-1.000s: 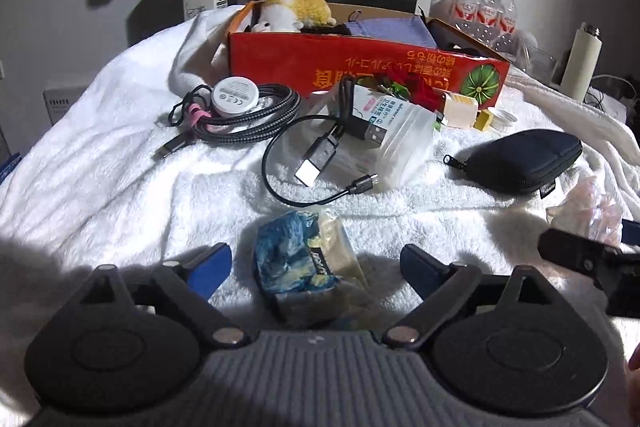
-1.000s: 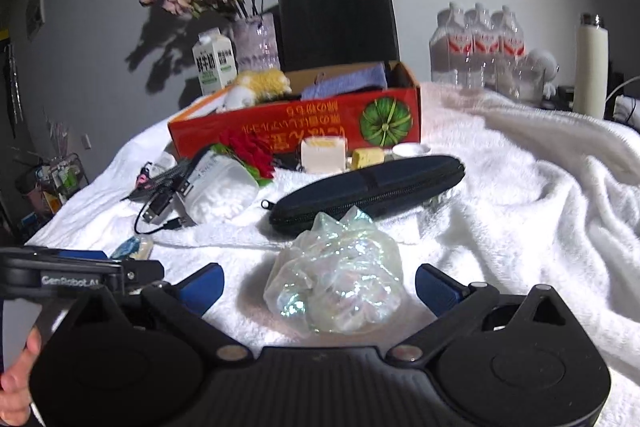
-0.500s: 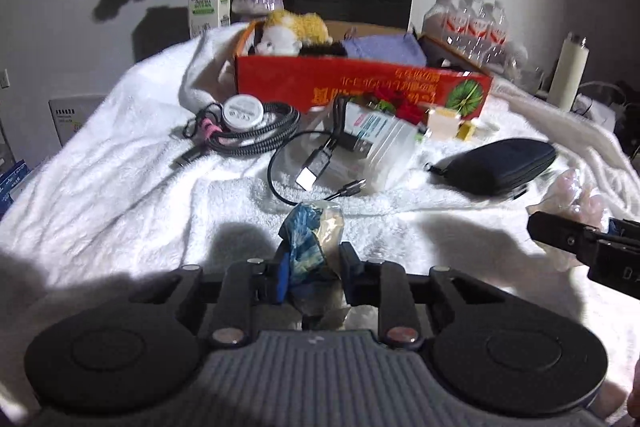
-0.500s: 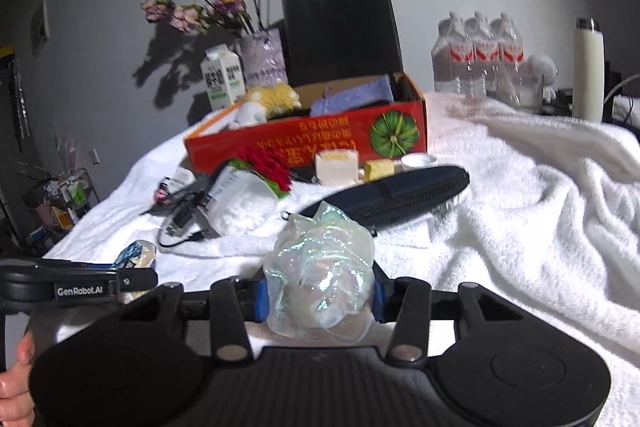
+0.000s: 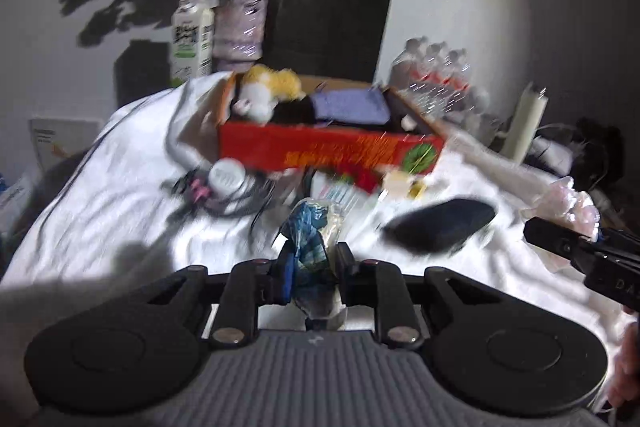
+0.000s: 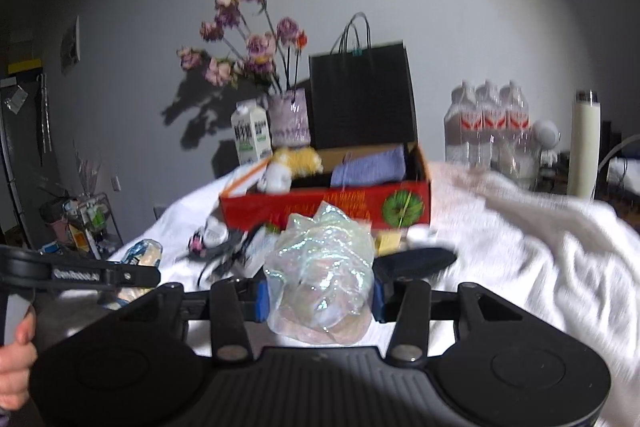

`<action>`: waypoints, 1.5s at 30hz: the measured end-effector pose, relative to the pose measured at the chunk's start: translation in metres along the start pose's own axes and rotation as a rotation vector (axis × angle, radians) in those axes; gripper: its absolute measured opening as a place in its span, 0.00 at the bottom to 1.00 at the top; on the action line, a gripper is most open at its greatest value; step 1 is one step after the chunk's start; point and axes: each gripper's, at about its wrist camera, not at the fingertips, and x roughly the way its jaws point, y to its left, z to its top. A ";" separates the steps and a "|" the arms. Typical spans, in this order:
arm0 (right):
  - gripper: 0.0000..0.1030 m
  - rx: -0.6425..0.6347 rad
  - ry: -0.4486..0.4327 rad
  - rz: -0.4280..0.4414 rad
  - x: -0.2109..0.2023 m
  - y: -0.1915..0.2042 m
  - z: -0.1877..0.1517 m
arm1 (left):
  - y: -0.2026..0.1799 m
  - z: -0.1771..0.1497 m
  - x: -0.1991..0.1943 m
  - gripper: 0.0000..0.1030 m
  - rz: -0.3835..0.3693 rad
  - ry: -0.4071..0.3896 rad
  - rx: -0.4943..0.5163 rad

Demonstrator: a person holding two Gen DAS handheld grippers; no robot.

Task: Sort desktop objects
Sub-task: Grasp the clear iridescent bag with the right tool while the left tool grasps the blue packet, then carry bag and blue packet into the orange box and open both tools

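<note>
Grey wall behind; white towel-like cloth (image 5: 120, 187) draped over the whole surface, both views blurred. Left gripper (image 5: 312, 267): jaws have just been closing and now pinch a small crumpled blue-and-clear wrapper (image 5: 310, 239) between the pads, the wrapper lifted clear of the cloth. Ahead and left of this gripper: a round white disc (image 5: 227, 175) resting on a coil of dark cables (image 5: 236, 201). Straight ahead, farther off: a red cardboard box (image 5: 328, 151) holding a yellow-and-white plush toy (image 5: 268, 91) and a folded lilac cloth (image 5: 350, 105). Behind the box, left to right: a milk carton (image 5: 192, 41), a vase of faded pink flowers (image 5: 240, 27), a black paper bag (image 5: 328, 27). Ahead and right: a dark zip pouch (image 5: 438, 225) lying on the cloth; beyond it a pack of water bottles (image 5: 436, 75) and a cream flask (image 5: 524, 123). Right gripper (image 6: 320, 299): jaws have just been closing and now clamp on a crinkled iridescent plastic bundle (image 6: 324, 263), which bulges above the pads and hangs off the cloth. To its left, the other gripper's black body and a hand (image 6: 16, 367) at the frame edge. Ahead of the right gripper: the same red box; to the right of that, the bottles and flask.
</note>
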 end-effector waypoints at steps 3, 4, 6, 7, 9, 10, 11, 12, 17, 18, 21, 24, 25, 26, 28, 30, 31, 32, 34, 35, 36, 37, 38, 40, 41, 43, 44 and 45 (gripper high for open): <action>0.43 -0.044 -0.035 -0.005 0.004 -0.008 0.032 | 0.001 0.041 0.007 0.21 -0.023 -0.004 0.045; 0.43 -0.062 -0.046 -0.006 0.007 -0.011 0.044 | 0.002 0.057 0.012 0.22 -0.013 -0.010 0.063; 0.43 -0.099 -0.070 -0.002 0.019 -0.017 0.069 | 0.001 0.087 0.029 0.24 0.023 -0.023 0.112; 0.43 -0.116 -0.090 -0.008 0.027 -0.020 0.082 | 0.000 0.101 0.039 0.24 0.045 -0.034 0.129; 0.43 -0.134 -0.104 -0.016 0.052 -0.029 0.107 | 0.001 0.129 0.067 0.24 0.072 -0.038 0.160; 0.43 -0.116 -0.091 -0.015 0.069 -0.036 0.121 | 0.002 0.140 0.084 0.24 0.085 -0.028 0.161; 0.43 -0.095 -0.076 -0.010 0.086 -0.042 0.133 | 0.003 0.151 0.103 0.24 0.092 -0.010 0.169; 0.43 -0.085 -0.050 0.001 0.107 -0.048 0.145 | 0.001 0.161 0.122 0.24 0.107 0.005 0.180; 0.43 0.006 0.120 0.022 0.225 -0.075 0.181 | 0.002 0.194 0.226 0.23 0.171 0.135 0.167; 0.43 0.031 0.170 0.029 0.250 -0.081 0.184 | 0.004 0.199 0.242 0.23 0.173 0.161 0.151; 0.44 0.029 0.291 -0.029 0.315 -0.087 0.181 | 0.008 0.209 0.289 0.26 0.199 0.203 0.155; 0.50 0.023 0.392 -0.082 0.365 -0.090 0.173 | 0.019 0.218 0.318 0.57 0.233 0.237 0.128; 0.55 0.027 0.403 -0.107 0.375 -0.092 0.170 | 0.022 0.221 0.322 0.67 0.225 0.246 0.124; 0.60 0.031 0.423 -0.129 0.382 -0.093 0.168 | 0.024 0.223 0.324 0.72 0.215 0.246 0.122; 0.65 0.027 0.466 -0.157 0.393 -0.095 0.166 | 0.025 0.229 0.321 0.77 0.195 0.234 0.135; 0.75 0.015 0.468 -0.171 0.395 -0.096 0.167 | 0.024 0.235 0.314 0.87 0.180 0.215 0.150; 0.78 0.010 0.463 -0.172 0.394 -0.096 0.168 | 0.024 0.239 0.312 0.92 0.184 0.207 0.152; 0.78 0.007 0.457 -0.175 0.393 -0.097 0.172 | 0.025 0.242 0.310 0.94 0.191 0.202 0.148; 0.79 0.006 0.445 -0.189 0.389 -0.097 0.177 | 0.027 0.248 0.307 0.95 0.207 0.213 0.130; 0.81 0.007 0.444 -0.193 0.387 -0.096 0.180 | 0.029 0.250 0.305 0.96 0.216 0.228 0.113; 0.82 0.010 0.442 -0.193 0.385 -0.096 0.184 | 0.031 0.252 0.304 0.97 0.224 0.249 0.091; 0.83 0.013 0.445 -0.189 0.383 -0.096 0.187 | 0.034 0.253 0.302 0.97 0.228 0.270 0.072; 0.83 0.013 0.447 -0.185 0.378 -0.095 0.190 | 0.037 0.253 0.300 0.97 0.230 0.287 0.055; 0.84 0.007 0.452 -0.179 0.370 -0.091 0.194 | 0.037 0.251 0.292 0.97 0.236 0.308 0.045; 0.84 0.000 0.453 -0.176 0.365 -0.088 0.196 | 0.037 0.250 0.288 0.97 0.238 0.316 0.050; 0.85 -0.020 0.456 -0.175 0.355 -0.081 0.197 | 0.035 0.248 0.277 0.98 0.243 0.327 0.058; 0.85 -0.029 0.457 -0.175 0.350 -0.078 0.198 | 0.034 0.247 0.271 0.98 0.242 0.330 0.058; 0.85 -0.037 0.460 -0.176 0.345 -0.075 0.199 | 0.034 0.247 0.264 0.98 0.240 0.329 0.057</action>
